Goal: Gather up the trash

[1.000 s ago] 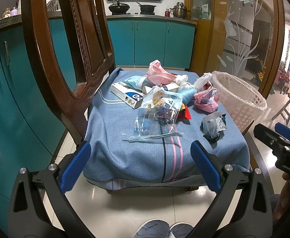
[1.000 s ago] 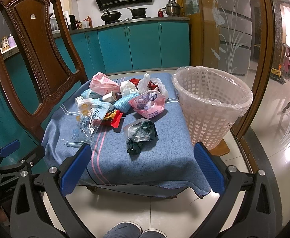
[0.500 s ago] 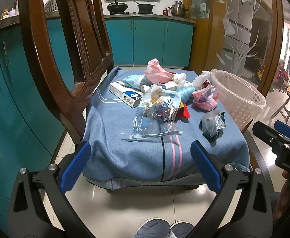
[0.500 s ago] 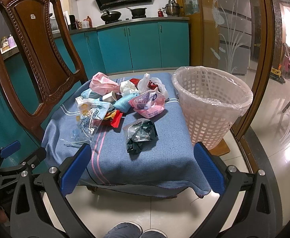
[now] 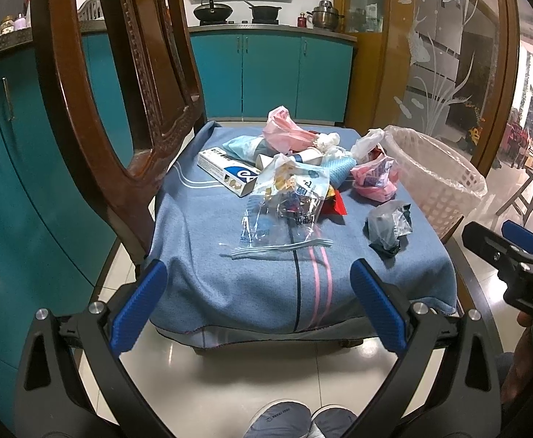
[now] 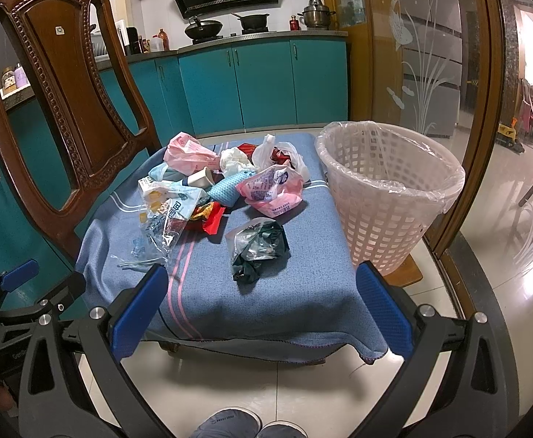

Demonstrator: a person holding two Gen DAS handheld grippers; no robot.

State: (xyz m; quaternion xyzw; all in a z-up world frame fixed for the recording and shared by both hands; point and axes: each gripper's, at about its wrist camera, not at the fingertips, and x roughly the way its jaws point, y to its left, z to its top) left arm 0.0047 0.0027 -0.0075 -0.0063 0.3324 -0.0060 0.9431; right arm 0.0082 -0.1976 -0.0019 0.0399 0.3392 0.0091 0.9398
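The trash sits heaped on the blue cloth [image 6: 266,292] over the chair seat; nearest the front edge lies a crumpled dark wad [image 6: 258,246], apart from the pile; left of it a clear zip bag [image 5: 284,215], and behind, a pink bag [image 6: 272,191] and a white box [image 5: 226,173]. The bin [image 6: 387,197] stands just beside the seat on the right, lined and seemingly empty. Both tools hang short of the cloth, spread wide and holding nothing: the right gripper [image 6: 261,314], the left gripper [image 5: 257,308]. I'd take the wad first with the right, it being loose and nearest the bin; pinch it at its bulk, not the film; lift clear before swinging over the rim.
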